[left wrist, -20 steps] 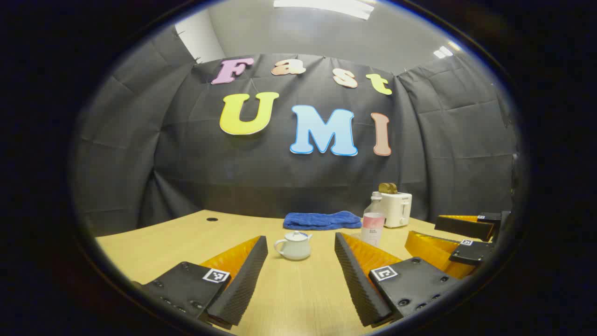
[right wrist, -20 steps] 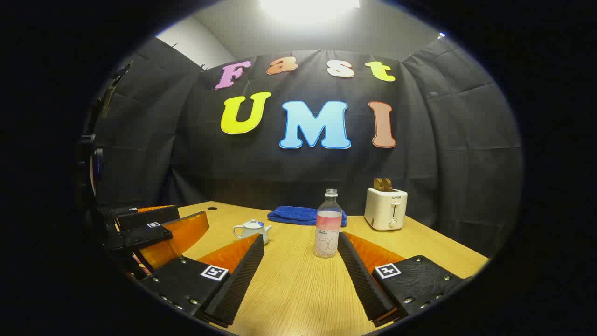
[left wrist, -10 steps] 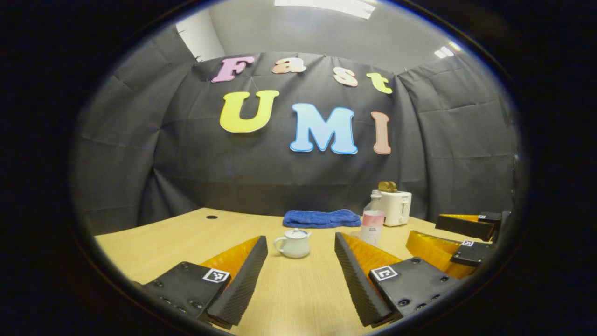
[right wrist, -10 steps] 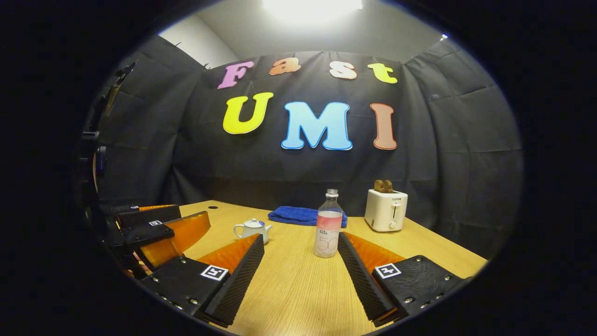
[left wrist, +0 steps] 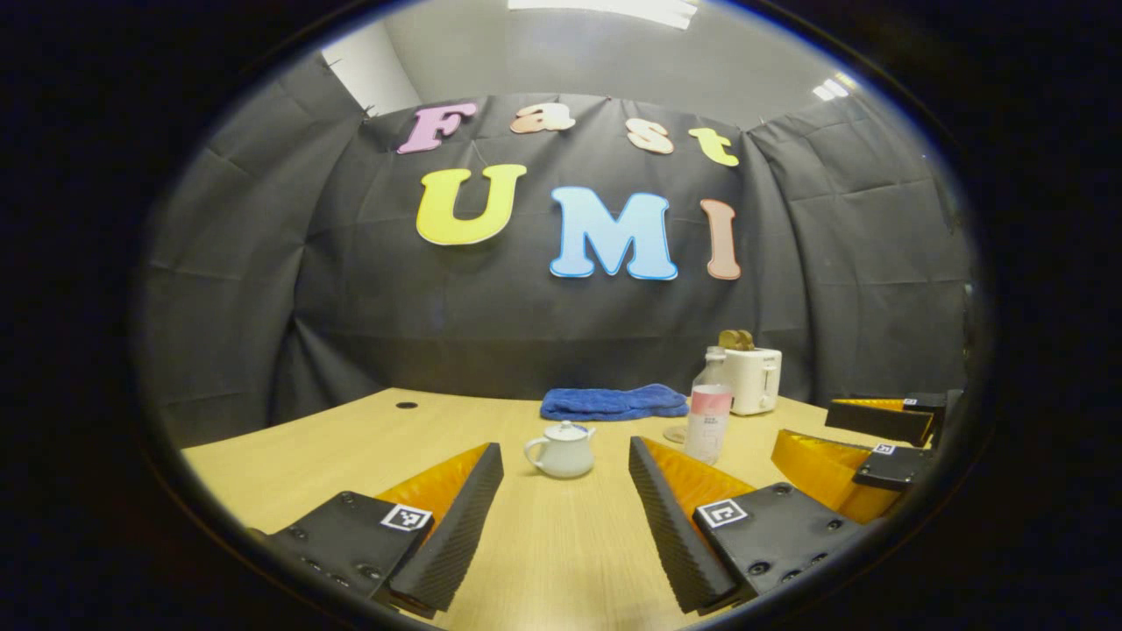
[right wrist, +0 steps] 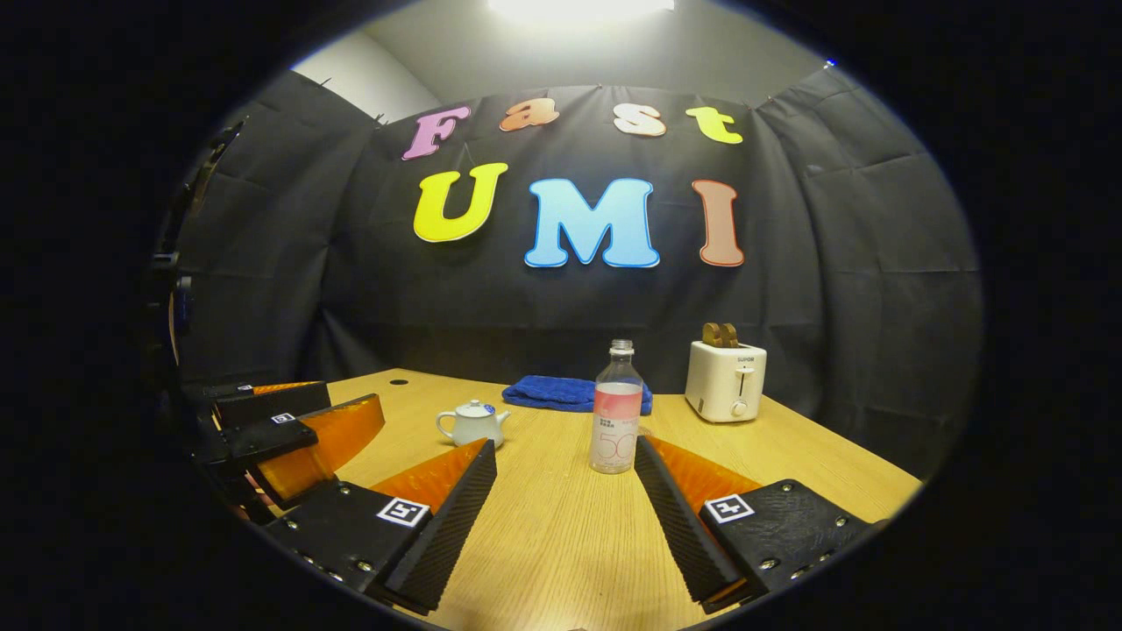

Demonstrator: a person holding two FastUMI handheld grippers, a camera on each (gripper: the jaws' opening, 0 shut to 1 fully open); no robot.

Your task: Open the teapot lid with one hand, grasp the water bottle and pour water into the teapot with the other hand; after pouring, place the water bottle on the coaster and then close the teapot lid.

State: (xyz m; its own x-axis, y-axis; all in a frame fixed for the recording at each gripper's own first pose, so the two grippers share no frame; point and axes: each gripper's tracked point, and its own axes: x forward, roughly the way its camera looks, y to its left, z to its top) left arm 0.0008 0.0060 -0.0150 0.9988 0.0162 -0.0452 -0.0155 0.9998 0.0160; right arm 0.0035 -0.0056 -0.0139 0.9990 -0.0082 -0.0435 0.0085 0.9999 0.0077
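A small white teapot (left wrist: pixel 561 451) with its lid on stands on the wooden table (left wrist: pixel 368 447), straight ahead of my left gripper (left wrist: pixel 564 449), which is open and well short of it. A clear water bottle (right wrist: pixel 616 412) with a pink label and no cap stands upright ahead of my right gripper (right wrist: pixel 565 441), also open and holding nothing. In the left gripper view the bottle (left wrist: pixel 708 416) is right of the teapot, with a small round coaster (left wrist: pixel 675 434) by its base. The teapot (right wrist: pixel 472 423) sits left of the bottle in the right gripper view.
A folded blue towel (left wrist: pixel 614 403) lies behind the teapot. A white toaster (right wrist: pixel 725 379) stands at the back right. The right gripper (left wrist: pixel 802 425) shows at the left gripper view's right edge, the left gripper (right wrist: pixel 355 401) at the right gripper view's left edge.
Both views have shifted slightly, so the teapot and bottle sit a little higher in frame. Both grippers stay open; nothing on the table has moved.
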